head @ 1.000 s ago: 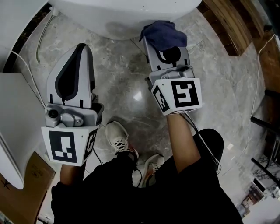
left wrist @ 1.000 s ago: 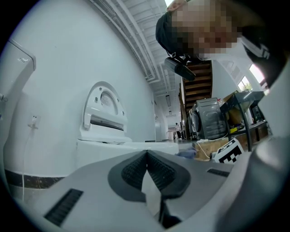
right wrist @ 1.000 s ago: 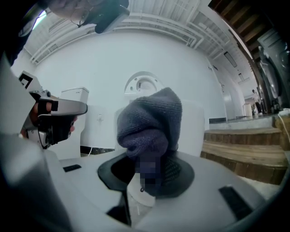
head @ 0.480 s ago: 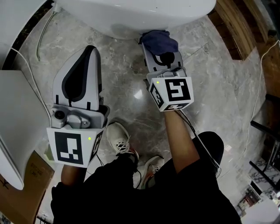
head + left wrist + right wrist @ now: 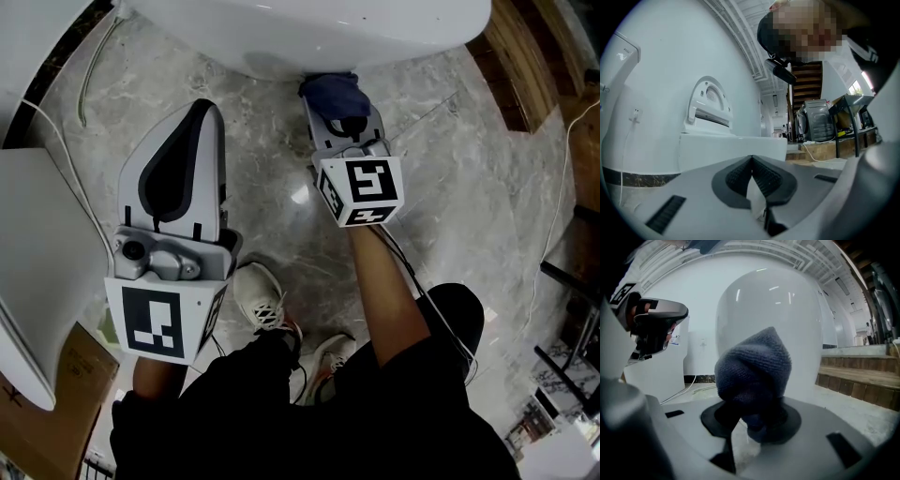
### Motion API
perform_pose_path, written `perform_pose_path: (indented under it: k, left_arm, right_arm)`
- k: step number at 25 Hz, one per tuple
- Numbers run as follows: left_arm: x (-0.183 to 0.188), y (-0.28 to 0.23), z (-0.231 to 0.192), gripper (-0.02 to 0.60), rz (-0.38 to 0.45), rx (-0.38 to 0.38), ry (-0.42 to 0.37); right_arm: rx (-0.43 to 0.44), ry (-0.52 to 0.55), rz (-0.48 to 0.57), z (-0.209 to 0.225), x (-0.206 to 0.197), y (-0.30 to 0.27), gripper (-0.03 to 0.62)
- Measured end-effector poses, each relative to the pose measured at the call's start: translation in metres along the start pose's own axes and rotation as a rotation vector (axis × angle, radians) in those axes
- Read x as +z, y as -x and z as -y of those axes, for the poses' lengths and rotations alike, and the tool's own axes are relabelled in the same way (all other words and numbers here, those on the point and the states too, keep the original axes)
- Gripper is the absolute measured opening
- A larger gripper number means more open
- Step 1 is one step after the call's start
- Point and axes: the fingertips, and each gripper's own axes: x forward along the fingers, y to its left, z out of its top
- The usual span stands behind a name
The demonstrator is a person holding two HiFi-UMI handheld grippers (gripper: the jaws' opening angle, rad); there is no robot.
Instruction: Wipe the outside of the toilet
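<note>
We look down on a grey marble floor (image 5: 267, 141) with the white toilet (image 5: 309, 33) bulging in from the top edge, its bowl overhanging the spot where we work. A thin white cable (image 5: 58, 155) trails over the floor at the left, beside a flat white panel (image 5: 37, 244), and a piece of cardboard (image 5: 82, 375) lies below that panel. Wooden steps (image 5: 516, 52) run along the right of the toilet, well apart from both tools. Our shoes (image 5: 261, 292) stand on the floor between the two arms. Only the dark blue cloth (image 5: 333, 90) stands between the right gripper (image 5: 337, 105) and the toilet: its fingers (image 5: 715, 420) are clamped on a bunched fold, and the rest of the cloth rises in a rounded lump ahead of the tips. In the right gripper view that lump sits right in front of the glossy curved bowl, low down near its foot, though we cannot tell whether cloth and porcelain actually touch, since the overhang hides that spot from above. The left gripper (image 5: 201, 108) hangs off to the left, near the toilet's base but apart from it, its fingers (image 5: 733, 180) pressed together tip to tip with nothing between them
</note>
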Motion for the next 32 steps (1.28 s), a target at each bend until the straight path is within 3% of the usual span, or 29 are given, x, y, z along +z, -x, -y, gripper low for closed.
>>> perform_pose_path:
  k: [4, 22, 32]
  left_arm:
    - [-0.006, -0.003, 0.001, 0.011, -0.015, -0.009, -0.032]
    - [-0.032, -0.007, -0.006, 0.011, -0.075, -0.017, -0.017]
    - [-0.035, 0.0, -0.01, 0.011, -0.087, -0.01, -0.013]
  right_arm:
    - [0.009, 0.004, -0.02, 0.001, -0.015, -0.008, 0.112]
    - [0.038, -0.041, -0.212, 0.007, -0.101, -0.054, 0.115]
    - [0.044, -0.074, -0.285, 0.008, -0.128, -0.07, 0.115]
